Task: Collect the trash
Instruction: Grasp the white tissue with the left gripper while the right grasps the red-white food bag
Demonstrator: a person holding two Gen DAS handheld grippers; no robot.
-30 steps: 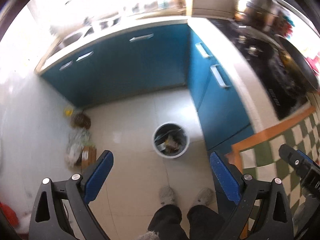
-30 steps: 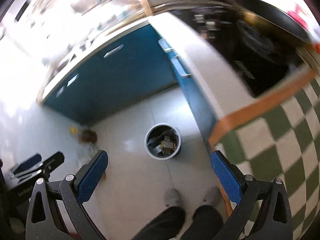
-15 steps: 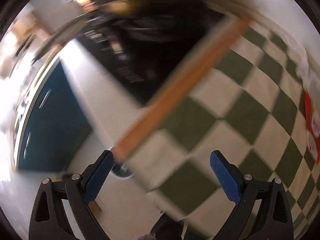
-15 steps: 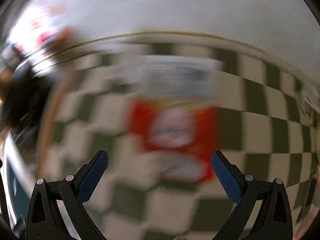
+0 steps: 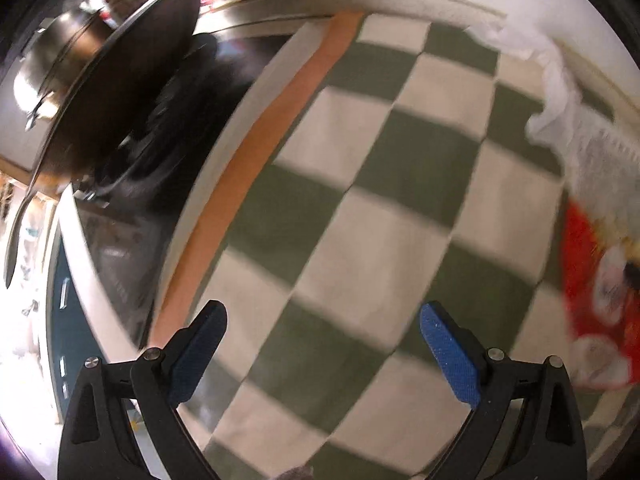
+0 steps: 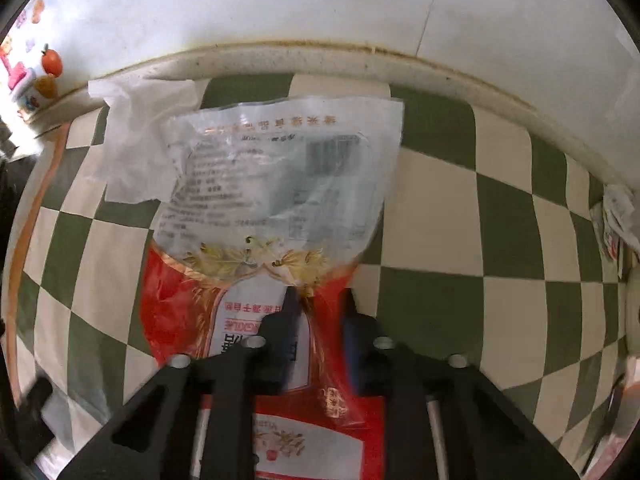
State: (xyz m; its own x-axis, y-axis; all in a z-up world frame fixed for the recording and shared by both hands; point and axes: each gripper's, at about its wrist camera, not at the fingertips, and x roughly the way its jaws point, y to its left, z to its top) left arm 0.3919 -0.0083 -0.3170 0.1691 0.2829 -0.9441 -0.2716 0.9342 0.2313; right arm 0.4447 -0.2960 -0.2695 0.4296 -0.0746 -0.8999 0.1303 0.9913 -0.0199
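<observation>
A crumpled plastic bag [image 6: 280, 184], clear at its far half and red with white labels at its near half, lies on the green-and-cream checkered cloth [image 6: 440, 220]. My right gripper [image 6: 320, 312] points down at its red end. Its jaws are closing, and a raised fold of the bag is pinched between them. A white tissue [image 6: 140, 140] lies partly under the bag's far left corner. My left gripper [image 5: 320, 332] hangs open over bare cloth [image 5: 360, 200]. To its right are the red bag [image 5: 592, 300] and the tissue [image 5: 560, 120], both blurred.
A dark wok [image 5: 120, 80] sits on a black stove left of the cloth's orange border [image 5: 248, 168]. Blue cabinets [image 5: 68, 320] stand below. A white wall [image 6: 280, 0] backs the counter. Small wrappers [image 6: 612, 220] lie at the right edge, and colourful figurines [image 6: 40, 76] at the far left.
Both views swung from the floor with the trash bin up to the checkered counter. The right jaws went from wide open to closed on the bag. The left jaws stayed open.
</observation>
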